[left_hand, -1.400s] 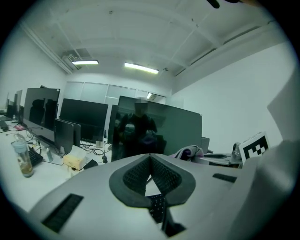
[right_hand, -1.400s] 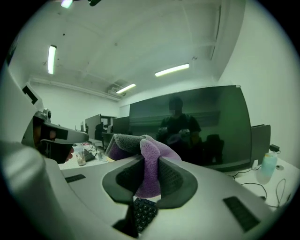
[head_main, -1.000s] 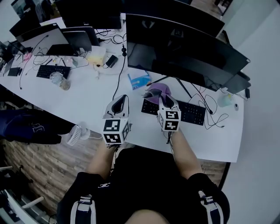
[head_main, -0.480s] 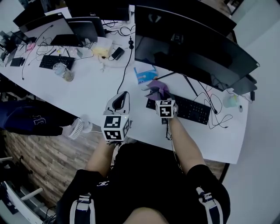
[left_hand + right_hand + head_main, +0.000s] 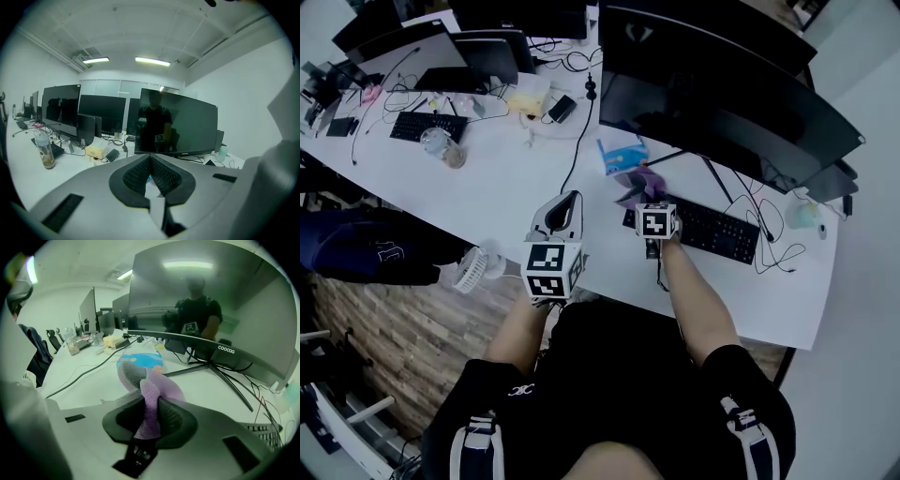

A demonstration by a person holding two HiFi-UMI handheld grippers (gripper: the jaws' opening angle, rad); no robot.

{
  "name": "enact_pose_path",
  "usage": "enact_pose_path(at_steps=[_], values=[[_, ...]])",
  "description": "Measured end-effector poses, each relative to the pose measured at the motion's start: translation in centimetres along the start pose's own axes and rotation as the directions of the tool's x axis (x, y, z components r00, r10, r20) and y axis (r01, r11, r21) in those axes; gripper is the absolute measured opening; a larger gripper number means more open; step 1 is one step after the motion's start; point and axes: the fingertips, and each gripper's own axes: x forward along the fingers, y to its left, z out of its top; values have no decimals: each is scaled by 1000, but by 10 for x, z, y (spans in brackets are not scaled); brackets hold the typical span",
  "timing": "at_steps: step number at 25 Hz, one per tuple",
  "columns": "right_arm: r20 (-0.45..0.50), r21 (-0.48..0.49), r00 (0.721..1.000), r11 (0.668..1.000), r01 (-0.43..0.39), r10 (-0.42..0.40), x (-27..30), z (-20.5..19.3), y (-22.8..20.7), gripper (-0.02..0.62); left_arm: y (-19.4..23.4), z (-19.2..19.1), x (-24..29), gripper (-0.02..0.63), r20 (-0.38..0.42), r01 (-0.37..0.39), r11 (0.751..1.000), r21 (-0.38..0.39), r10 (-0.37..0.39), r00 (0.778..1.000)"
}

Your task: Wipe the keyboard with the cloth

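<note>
Cloth (image 5: 157, 386) pinched in right claw (image 5: 151, 405), beside keyboard (image 5: 717, 231); left claw (image 5: 150, 161) closed, empty.

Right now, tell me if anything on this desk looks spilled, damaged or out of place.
Nothing spilled or damaged stands out. The purple cloth is bunched into a twist in the right hand-held gripper rather than spread flat, and loose cables lie tangled on the desk just right of the keyboard.

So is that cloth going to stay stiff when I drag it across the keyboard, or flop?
Probably floppy: the cloth folds and droops beyond the right gripper. It looks thin and light, so it may bunch against the keyboard keys. The textured weave suggests it won't slip from the fingers.
</note>
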Motion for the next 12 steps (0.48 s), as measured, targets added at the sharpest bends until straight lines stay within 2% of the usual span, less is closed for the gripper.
enact_pose_path(at_steps=[7, 12], values=[[-32, -19, 999, 1000, -1, 0, -1, -8, 11, 89, 8, -3, -8, 12, 5, 0, 1000, -8, 0, 1000], [-40, -73, 999, 997, 20, -23, -9, -21, 24, 89, 8, -2, -16, 11, 16, 20, 1000, -6, -20, 1000]])
